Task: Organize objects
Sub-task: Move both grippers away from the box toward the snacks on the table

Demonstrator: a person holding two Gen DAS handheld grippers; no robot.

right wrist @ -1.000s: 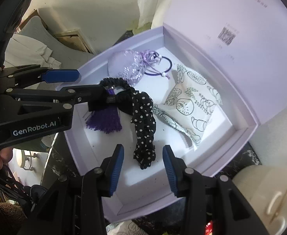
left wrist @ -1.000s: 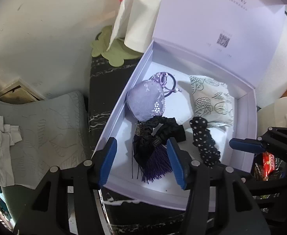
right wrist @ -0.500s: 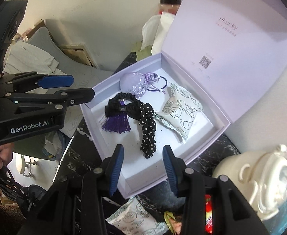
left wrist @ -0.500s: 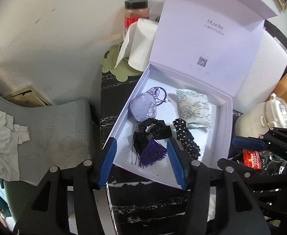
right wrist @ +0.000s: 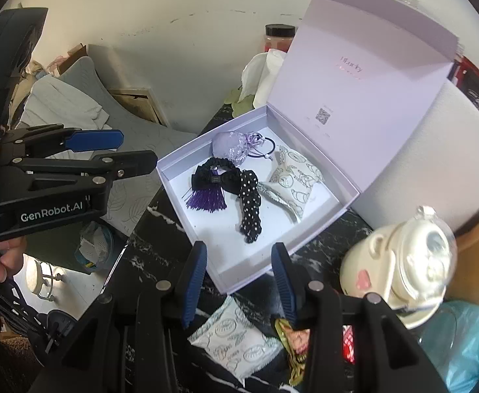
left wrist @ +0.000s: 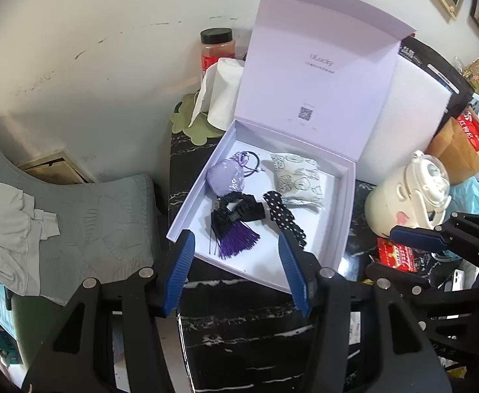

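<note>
- while both grippers are held above the black marbled tabletop (left wrist: 249, 324), the lavender box (left wrist: 344, 216) is seen lying open ahead of them, lid upright.
- the left gripper (left wrist: 239, 273) is released and empty; the purple tassel (left wrist: 238, 240) lies just beyond its fingertips, inside the box.
- the right gripper (right wrist: 239, 283) is likewise parted on nothing; the polka-dot scrunchie (right wrist: 251, 206) lies beyond it, apart.
- a printed sachet (right wrist: 236, 340) is seen on the tabletop under the right gripper.
</note>
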